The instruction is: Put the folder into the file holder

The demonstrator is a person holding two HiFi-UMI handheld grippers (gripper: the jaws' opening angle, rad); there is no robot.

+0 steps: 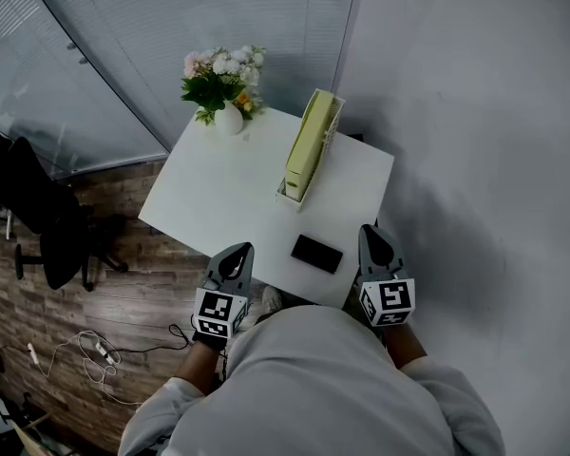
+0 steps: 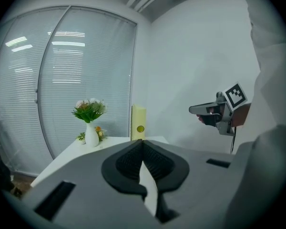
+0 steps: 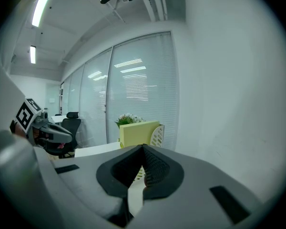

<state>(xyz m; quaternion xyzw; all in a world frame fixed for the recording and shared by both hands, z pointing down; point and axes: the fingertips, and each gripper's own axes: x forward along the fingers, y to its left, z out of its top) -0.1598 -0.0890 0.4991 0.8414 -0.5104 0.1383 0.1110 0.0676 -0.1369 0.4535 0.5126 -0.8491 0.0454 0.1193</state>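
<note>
White table (image 1: 218, 188): yellow folder (image 1: 309, 145) in file holder (image 1: 333, 122); left gripper (image 1: 237, 251), right gripper (image 1: 371, 233) fingers (image 3: 155, 168) clenched

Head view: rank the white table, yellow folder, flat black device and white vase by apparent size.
1. White square table
2. Pale yellow upright folder
3. Flat black rectangular device
4. Small white vase; farther away, so last two unsure.

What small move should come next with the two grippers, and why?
Probably just draw both back from the table. The yellow folder already stands in the file holder, and the left gripper and right gripper are shut and empty at the near edge.
</note>
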